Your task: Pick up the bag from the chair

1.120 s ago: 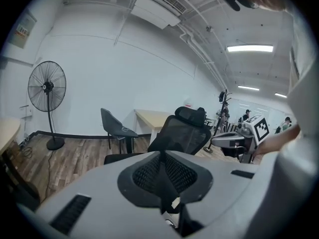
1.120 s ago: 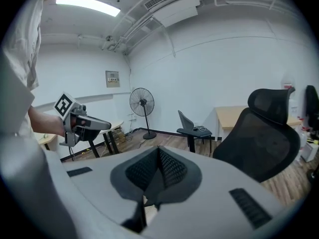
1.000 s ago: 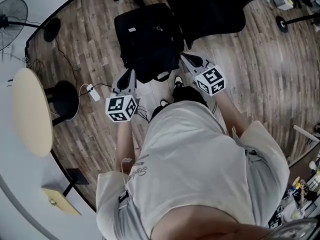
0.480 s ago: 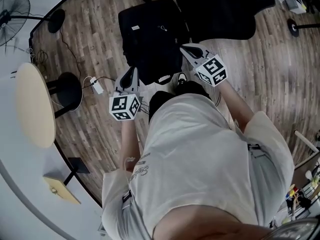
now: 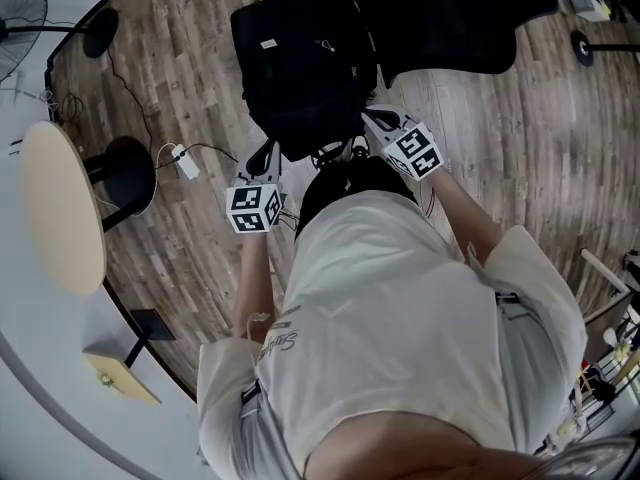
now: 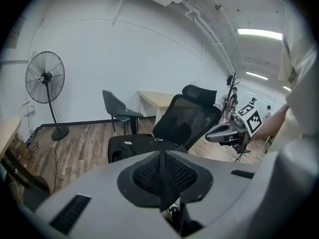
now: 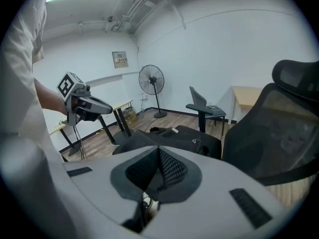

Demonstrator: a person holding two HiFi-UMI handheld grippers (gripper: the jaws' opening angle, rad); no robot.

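A black bag (image 5: 300,58) lies flat on the seat of a black mesh office chair (image 5: 440,18). My left gripper (image 5: 265,151) hangs just off the bag's near left corner, and my right gripper (image 5: 370,118) sits at its near right corner; neither is seen touching it. In the left gripper view the bag (image 6: 137,143) lies ahead beyond the shut left gripper (image 6: 162,183), with the right gripper (image 6: 227,133) off to the right. The right gripper view shows the bag (image 7: 184,136) past the shut right gripper (image 7: 158,171). Nothing is between either pair of jaws.
A standing fan (image 5: 20,3) and a round pale table (image 5: 62,213) stand at the left, with a power strip and cable (image 5: 185,163) on the wood floor. A grey chair (image 6: 117,108) and a desk (image 6: 154,99) stand behind the office chair.
Both grippers have come down and drawn nearer to the bag's near edge. The jaws stay shut and the bag has not moved on the seat.
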